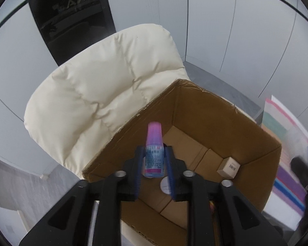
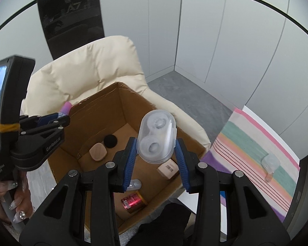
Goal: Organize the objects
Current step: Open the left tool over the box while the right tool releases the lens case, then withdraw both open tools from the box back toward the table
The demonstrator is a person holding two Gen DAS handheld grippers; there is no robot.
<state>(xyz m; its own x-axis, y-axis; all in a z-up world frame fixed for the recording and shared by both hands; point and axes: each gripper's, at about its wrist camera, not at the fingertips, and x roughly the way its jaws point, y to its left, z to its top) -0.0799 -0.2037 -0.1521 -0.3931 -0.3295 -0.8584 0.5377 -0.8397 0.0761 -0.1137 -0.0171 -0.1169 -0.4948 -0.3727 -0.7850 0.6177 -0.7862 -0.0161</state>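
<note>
My left gripper [image 1: 154,150] was slack, its pads just off the small blue bottle [image 1: 153,160] with a pink cap that sat between them, above the open cardboard box [image 1: 205,110]. My right gripper [image 2: 156,141] clasped a clear twin-well lens case [image 2: 157,135] over the same box; beneath it lay a red can [image 2: 133,202] and a beige carton [image 2: 168,169]

The cardboard box [image 2: 104,110] looks matt brown with torn, rough edges. Behind it, the chair cushion [image 1: 96,86] is smooth, quilted cream fabric. The contact lens case [image 2: 157,136] is clear glossy plastic. At lower centre, the red can [image 2: 133,202] gleams metallic.
</note>
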